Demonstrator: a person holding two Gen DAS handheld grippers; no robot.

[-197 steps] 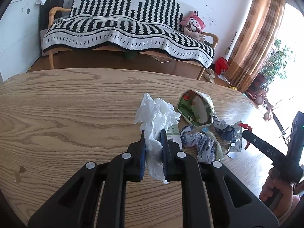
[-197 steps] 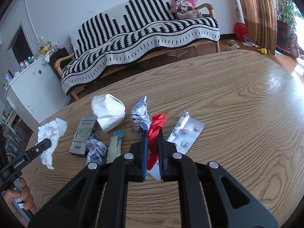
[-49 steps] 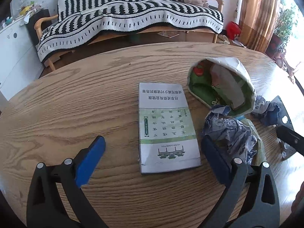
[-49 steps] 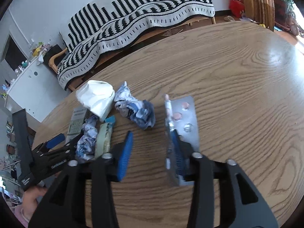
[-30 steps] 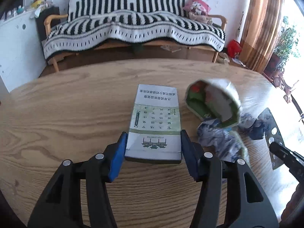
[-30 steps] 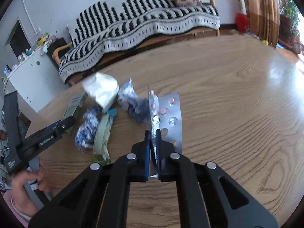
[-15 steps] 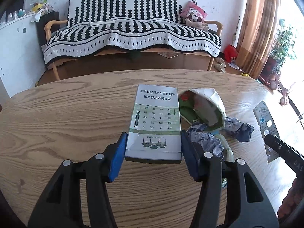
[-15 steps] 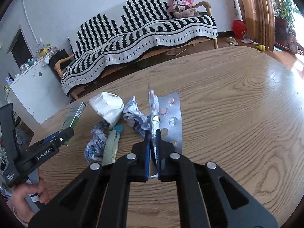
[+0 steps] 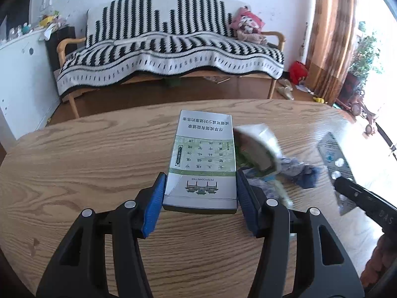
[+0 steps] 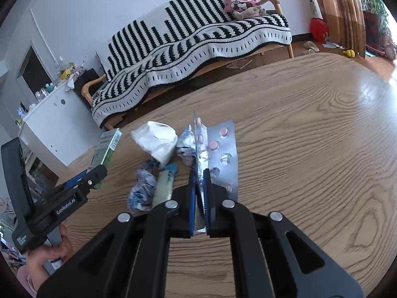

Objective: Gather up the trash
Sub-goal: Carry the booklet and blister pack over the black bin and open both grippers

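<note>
Above the oval wooden surface, the left gripper clamped the flat green-and-white printed carton; the right gripper pinched the folded silver blister pack. Both apparently hung clear; level, unhurried carrying was advisable.

On my left, the cigarette box sits between the left gripper fingers, lifted above the tabletop. To its right the remaining trash lies in a cluster on the tabletop: the paper cup on its side, a crumpled wrapper just right of it, and nearer me another crumpled wad beside a flat sachet. On my right, the blister pack stands upright between the right gripper fingers, in front of that cluster. Behind the tabletop the sofa stands along the wall, with a cabinet to its left.
</note>
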